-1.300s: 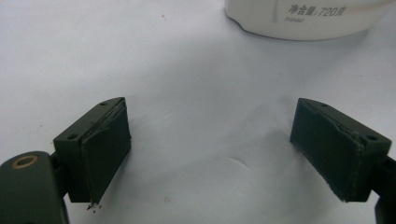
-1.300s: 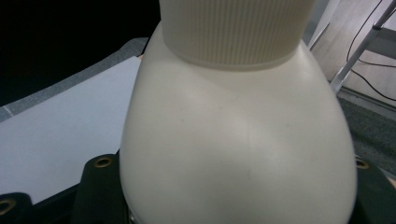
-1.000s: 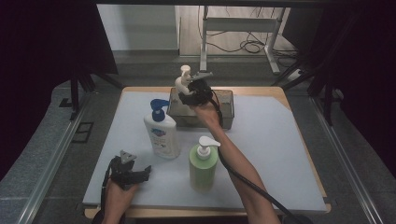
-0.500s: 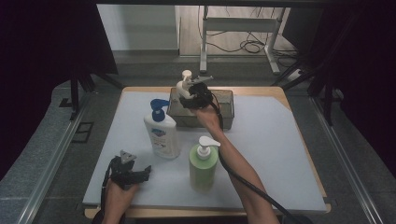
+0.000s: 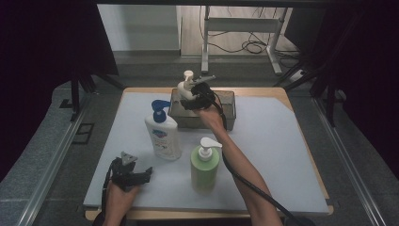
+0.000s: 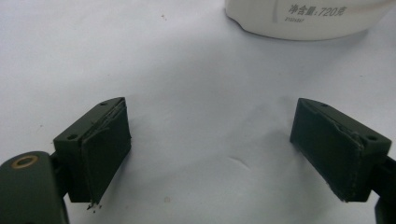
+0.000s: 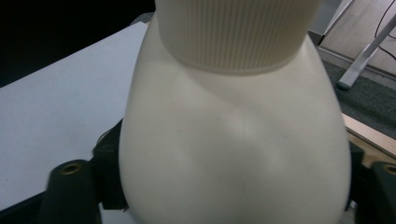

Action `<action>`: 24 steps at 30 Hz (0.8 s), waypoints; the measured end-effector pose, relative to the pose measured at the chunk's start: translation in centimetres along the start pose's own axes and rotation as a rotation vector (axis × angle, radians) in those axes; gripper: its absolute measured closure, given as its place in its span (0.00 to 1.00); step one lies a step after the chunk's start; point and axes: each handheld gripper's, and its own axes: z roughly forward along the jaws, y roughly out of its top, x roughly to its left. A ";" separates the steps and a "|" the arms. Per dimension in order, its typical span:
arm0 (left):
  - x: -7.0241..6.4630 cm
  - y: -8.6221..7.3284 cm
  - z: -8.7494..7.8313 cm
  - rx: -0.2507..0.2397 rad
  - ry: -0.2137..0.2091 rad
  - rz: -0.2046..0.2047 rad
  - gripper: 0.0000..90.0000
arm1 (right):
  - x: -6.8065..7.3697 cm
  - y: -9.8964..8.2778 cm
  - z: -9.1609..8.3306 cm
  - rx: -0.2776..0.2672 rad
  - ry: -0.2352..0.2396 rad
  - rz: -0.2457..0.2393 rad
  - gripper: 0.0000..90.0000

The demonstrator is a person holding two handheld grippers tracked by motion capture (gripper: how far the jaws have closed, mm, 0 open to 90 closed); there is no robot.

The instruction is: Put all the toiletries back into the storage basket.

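My right gripper (image 5: 190, 96) is shut on a cream pump bottle (image 5: 184, 87) and holds it at the left end of a grey bin (image 5: 226, 106) at the back of the table. In the right gripper view the cream pump bottle (image 7: 233, 135) sits squeezed between both jaws, its ribbed collar on top. My left gripper (image 5: 141, 174) rests open on the white mat near the front left. Its pads (image 6: 105, 149) stand wide apart with nothing between them. A white bottle with a blue pump (image 5: 162, 132) and a green pump bottle (image 5: 204, 165) stand upright mid-table.
The white bottle's base (image 6: 303, 18) lies just ahead of the left gripper. The right forearm (image 5: 235, 160) passes close beside the green bottle, its black cable trailing. The right part of the white mat (image 5: 273, 141) is bare. Dark curtains flank the table.
The right gripper with the cream bottle has shifted slightly to the left over the bin's left end. The left gripper has stayed put.
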 end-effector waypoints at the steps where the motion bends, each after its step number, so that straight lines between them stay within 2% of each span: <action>1: 0.0 0.0 0.0 0.000 0.000 0.000 0.13 | 0.0 0.0 0.0 0.000 0.000 0.000 0.25; 8: 0.0 0.0 0.0 0.000 0.000 0.000 0.13 | -0.2 -0.4 -0.7 -0.001 0.012 -0.014 0.21; 13: 0.0 0.0 0.0 -0.001 0.000 0.001 0.13 | -0.6 -1.1 -1.6 0.011 0.026 -0.016 0.18; 17: 0.0 0.0 0.0 -0.001 0.000 0.000 0.13 | -1.0 -1.8 -2.2 0.036 0.036 -0.039 0.16; 20: 0.0 0.0 0.0 -0.002 0.000 0.000 0.13 | -1.4 -2.4 -2.8 0.038 0.049 -0.026 0.17; 22: 0.0 0.0 0.0 -0.001 0.000 0.001 0.13 | -2.0 -2.9 -3.3 0.041 0.050 -0.022 0.23; 24: 0.0 0.0 0.0 -0.001 0.000 0.000 0.13 | -2.1 -3.1 -3.5 0.043 0.049 -0.022 0.25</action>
